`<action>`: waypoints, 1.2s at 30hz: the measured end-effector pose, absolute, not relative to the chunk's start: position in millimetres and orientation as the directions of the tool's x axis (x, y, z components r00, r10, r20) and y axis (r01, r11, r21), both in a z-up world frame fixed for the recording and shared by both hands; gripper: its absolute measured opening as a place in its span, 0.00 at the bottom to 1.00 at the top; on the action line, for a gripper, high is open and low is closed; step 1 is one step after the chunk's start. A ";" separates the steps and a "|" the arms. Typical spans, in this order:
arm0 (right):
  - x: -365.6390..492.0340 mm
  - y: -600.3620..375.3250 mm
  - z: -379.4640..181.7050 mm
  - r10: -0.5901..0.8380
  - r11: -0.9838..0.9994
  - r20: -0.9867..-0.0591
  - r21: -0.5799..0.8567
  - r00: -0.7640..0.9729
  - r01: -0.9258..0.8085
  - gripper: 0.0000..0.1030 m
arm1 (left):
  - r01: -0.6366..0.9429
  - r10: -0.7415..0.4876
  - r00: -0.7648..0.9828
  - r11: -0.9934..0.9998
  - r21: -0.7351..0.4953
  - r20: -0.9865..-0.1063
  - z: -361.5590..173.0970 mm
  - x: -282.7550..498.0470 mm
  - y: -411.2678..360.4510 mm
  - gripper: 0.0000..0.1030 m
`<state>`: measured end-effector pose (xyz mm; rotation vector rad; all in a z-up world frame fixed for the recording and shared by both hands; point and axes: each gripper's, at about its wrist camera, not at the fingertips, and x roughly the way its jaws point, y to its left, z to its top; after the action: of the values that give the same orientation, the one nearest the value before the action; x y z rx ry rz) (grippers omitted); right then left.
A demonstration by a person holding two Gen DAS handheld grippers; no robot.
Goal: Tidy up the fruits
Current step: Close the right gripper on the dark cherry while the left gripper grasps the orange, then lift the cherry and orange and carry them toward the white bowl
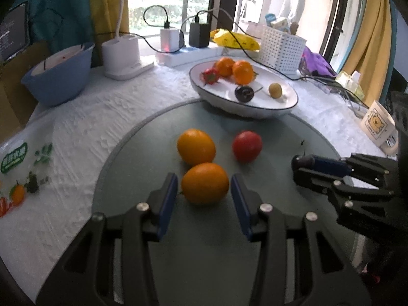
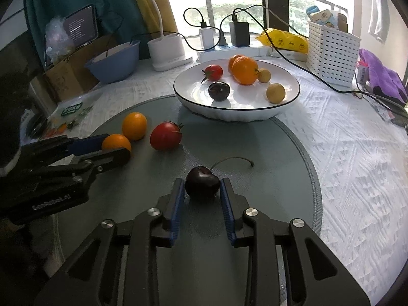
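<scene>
The left gripper point(image 1: 204, 191) has its two blue pads on each side of a small round orange fruit point(image 1: 204, 183). The pads are spread a bit wider than the fruit. There is a thin gap on each side, so the claw is loose and not squeezing yet.

The right gripper point(image 2: 202, 191) has its blue pads right against a dark, shiny cherry with a long thin stem point(image 2: 202, 181). The pads look like they touch the cherry on both sides, so I think it is pinching the cherry. The cherry seems to sit on the mat and is not lifted.

Both fruits sit on a round grey-green mat point(image 1: 275, 132). Just behind the near orange fruit is a second small orange fruit point(image 1: 196, 146), and the two are touching. Beside them is a small red tomato point(image 1: 246, 145).

Farther back, at the edge of the mat, is a wide white bowl with a dark rim point(image 2: 293, 97). It already holds some fruit: orange ones, a red tomato, a dark cherry and pale yellow balls.

I think the step now is picking up. Next, the left claw needs to close gently on the orange fruit. Then both claws need to lift and carry their fruits over to the white bowl.
</scene>
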<state>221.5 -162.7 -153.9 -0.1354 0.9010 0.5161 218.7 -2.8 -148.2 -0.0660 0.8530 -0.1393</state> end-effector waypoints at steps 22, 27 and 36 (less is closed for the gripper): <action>220.7 -173.1 -134.8 0.395 0.866 -0.741 0.104 0.543 -0.489 0.29 | 0.135 -0.180 0.673 0.984 -0.120 -0.717 -126.1 209.0 -16.9 0.38; 224.9 -176.6 -128.6 0.399 0.867 -0.730 0.103 0.555 -0.488 0.29 | 0.140 -0.176 0.686 0.984 -0.109 -0.706 -116.9 212.8 -19.0 0.38; 237.0 -185.3 -112.9 0.402 0.872 -0.702 0.098 0.588 -0.479 0.29 | 0.153 -0.178 0.702 0.983 -0.098 -0.690 -103.6 226.0 -24.7 0.38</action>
<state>237.0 -185.3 -112.9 -0.1053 0.7902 0.5139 226.0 -24.7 -103.6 -0.0344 0.7709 -0.1845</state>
